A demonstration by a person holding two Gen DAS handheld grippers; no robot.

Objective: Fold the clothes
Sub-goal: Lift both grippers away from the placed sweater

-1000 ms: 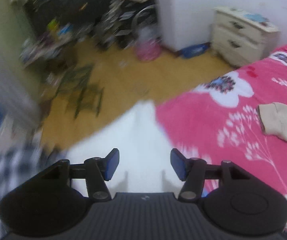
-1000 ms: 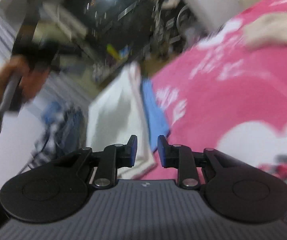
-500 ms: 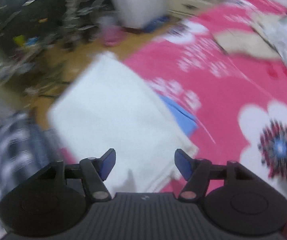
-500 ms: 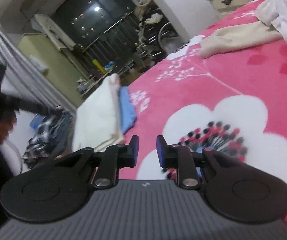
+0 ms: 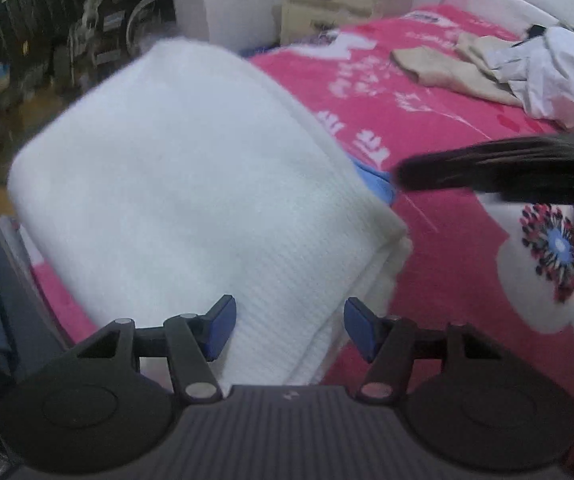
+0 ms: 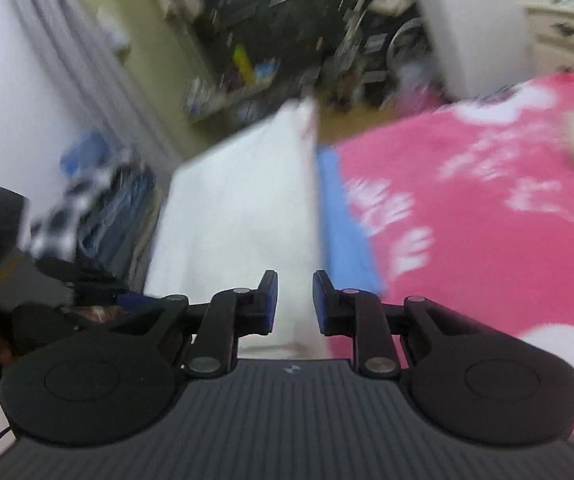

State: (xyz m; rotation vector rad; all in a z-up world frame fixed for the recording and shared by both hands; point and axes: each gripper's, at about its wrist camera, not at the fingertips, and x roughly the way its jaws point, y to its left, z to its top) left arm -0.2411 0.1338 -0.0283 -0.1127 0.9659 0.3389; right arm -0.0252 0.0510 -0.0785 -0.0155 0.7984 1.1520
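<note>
A folded white garment (image 5: 191,184) lies on a folded blue one (image 5: 375,180) at the corner of a pink flowered bedspread (image 5: 447,128). My left gripper (image 5: 287,330) is open just above the white garment's near edge, empty. My right gripper (image 6: 294,306) is open with a narrow gap, over the white garment (image 6: 239,208) beside the blue one (image 6: 343,220), empty. It shows as a dark blurred bar in the left wrist view (image 5: 499,172). Unfolded beige (image 5: 443,68) and white clothes (image 5: 547,72) lie at the bed's far side.
A cream nightstand (image 5: 339,4) stands by a white wall beyond the bed. A checkered and blue pile of clothes (image 6: 99,204) lies left of the bed. Cluttered racks and a wooden floor (image 6: 359,112) are behind.
Both grippers have swung toward the folded white stack and come closer to it. The right gripper's jaws have widened a little. The right gripper has entered the left wrist view.
</note>
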